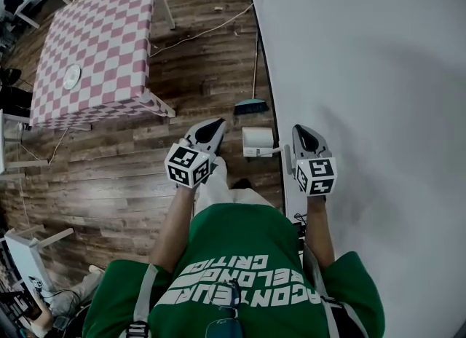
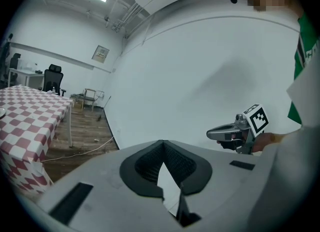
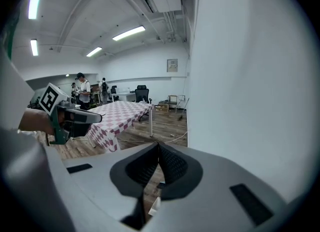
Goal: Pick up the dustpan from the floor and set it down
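Two jaw pairs pressed together on nothing, left gripper (image 1: 217, 123) and right gripper (image 1: 301, 130); I judge the white dustpan (image 1: 257, 142), mid-frame on the floor between them, light stiff plastic, best pinched by its thin handle.

I see a brown wooden plank floor (image 1: 124, 176) that runs up to a white wall (image 1: 364, 74) on the right. At the far left of it stands a table under a pink-and-white checked cloth (image 1: 102, 45), on thin white legs. A small round white dish (image 1: 71, 76) lies on the cloth near its left edge. A thin white cable (image 1: 204, 32) trails over the boards from the table towards the wall. At the foot of the wall a teal-headed broom (image 1: 251, 107) rests its bristles on the floor. Just nearer to me sits a white dustpan (image 1: 257, 141).
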`<action>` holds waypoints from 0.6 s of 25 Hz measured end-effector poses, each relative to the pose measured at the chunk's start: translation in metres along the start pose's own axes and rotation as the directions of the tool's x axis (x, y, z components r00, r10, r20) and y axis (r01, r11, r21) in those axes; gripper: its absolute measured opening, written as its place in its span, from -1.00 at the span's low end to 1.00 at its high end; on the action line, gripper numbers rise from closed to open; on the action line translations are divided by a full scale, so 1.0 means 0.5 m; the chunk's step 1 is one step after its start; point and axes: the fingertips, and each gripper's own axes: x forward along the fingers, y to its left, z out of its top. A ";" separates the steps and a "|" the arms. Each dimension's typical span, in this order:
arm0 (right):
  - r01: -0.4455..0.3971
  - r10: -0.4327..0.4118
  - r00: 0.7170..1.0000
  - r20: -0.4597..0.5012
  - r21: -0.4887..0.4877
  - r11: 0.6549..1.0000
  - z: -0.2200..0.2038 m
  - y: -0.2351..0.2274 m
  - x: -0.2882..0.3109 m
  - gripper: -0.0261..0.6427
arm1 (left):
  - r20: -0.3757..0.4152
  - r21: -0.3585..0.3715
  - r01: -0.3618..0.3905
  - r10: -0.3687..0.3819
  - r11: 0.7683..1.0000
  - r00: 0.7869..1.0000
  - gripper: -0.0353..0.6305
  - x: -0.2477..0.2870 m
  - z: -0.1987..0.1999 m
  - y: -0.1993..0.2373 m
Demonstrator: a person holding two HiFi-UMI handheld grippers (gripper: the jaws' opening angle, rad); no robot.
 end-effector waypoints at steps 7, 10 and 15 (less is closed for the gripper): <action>0.033 -0.033 0.999 0.004 0.002 0.999 -0.014 0.005 -0.031 -0.89 | 0.003 0.002 0.033 -0.033 0.999 0.999 -0.88 -0.002 0.002 -0.013; 0.045 -0.045 0.999 0.007 0.003 0.999 -0.018 0.003 -0.039 -0.89 | 0.000 -0.003 0.062 -0.062 0.998 0.998 -0.88 0.001 0.002 -0.023; 0.057 -0.057 0.998 0.015 0.004 0.998 -0.029 0.005 -0.056 -0.89 | -0.009 -0.001 0.076 -0.076 0.997 0.997 -0.88 0.003 -0.005 -0.039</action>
